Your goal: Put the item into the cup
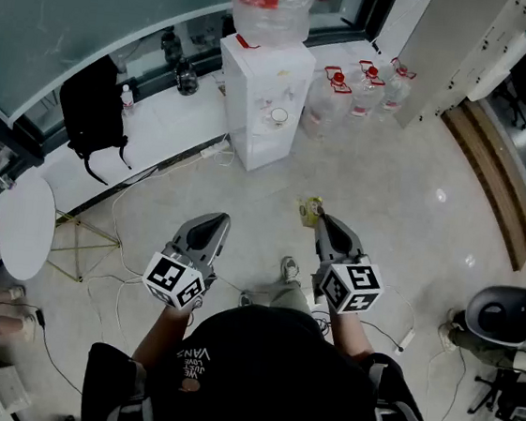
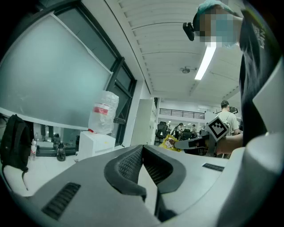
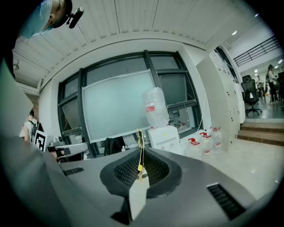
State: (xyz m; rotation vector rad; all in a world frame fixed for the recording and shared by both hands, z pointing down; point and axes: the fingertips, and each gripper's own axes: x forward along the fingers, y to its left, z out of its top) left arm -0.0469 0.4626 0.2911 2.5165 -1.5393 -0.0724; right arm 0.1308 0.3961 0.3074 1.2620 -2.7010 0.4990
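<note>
My right gripper is shut on a small yellow packet, held at about waist height over the floor. In the right gripper view the packet shows edge-on, pinched between the ribbed pads. The left gripper view shows it as a yellow crumpled sachet sticking out of the right gripper. My left gripper is level with the right one, shut with nothing between its pads. A small round cup-like thing sits on the front ledge of the white water dispenser ahead of both grippers.
A big water bottle tops the dispenser. Several spare jugs stand on the floor to its right. A black backpack rests on the low white sill, a round white table stands left, cables cross the floor, a wooden step runs right.
</note>
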